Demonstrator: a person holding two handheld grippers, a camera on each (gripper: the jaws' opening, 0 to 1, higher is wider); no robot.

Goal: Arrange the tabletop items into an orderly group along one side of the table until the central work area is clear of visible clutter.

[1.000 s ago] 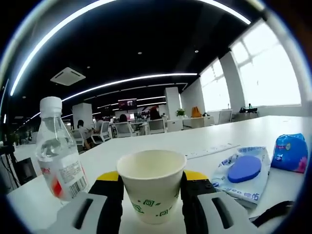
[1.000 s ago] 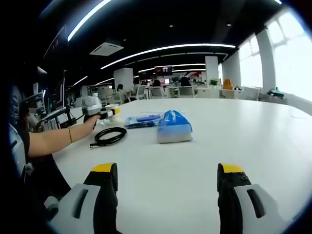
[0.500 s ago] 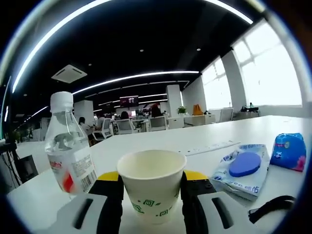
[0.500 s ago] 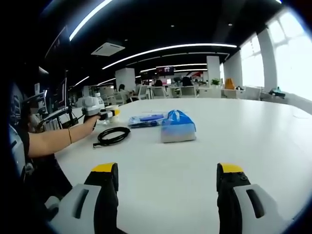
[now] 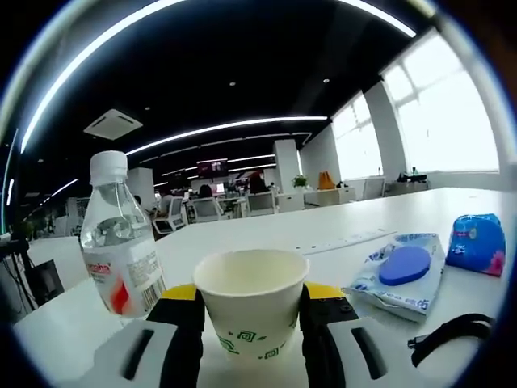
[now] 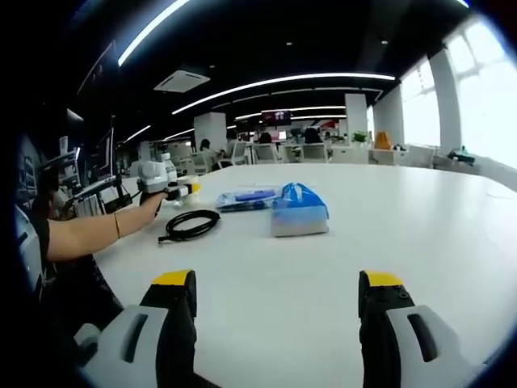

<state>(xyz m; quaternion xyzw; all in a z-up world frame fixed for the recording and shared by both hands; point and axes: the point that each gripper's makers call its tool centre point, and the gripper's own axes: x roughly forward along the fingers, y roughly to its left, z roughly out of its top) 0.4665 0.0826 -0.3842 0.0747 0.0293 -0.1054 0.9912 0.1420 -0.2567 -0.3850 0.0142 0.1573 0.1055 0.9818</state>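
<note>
Paper cup, white with green motifs, sits pinched in the left tongs; beside it stands a red-labelled water bottle, text unreadable. Right tongs gape over the surface.

Left claw grips paper cup beside bottle.

Office chairs beyond the table; ceiling light strips; bright windows
</note>
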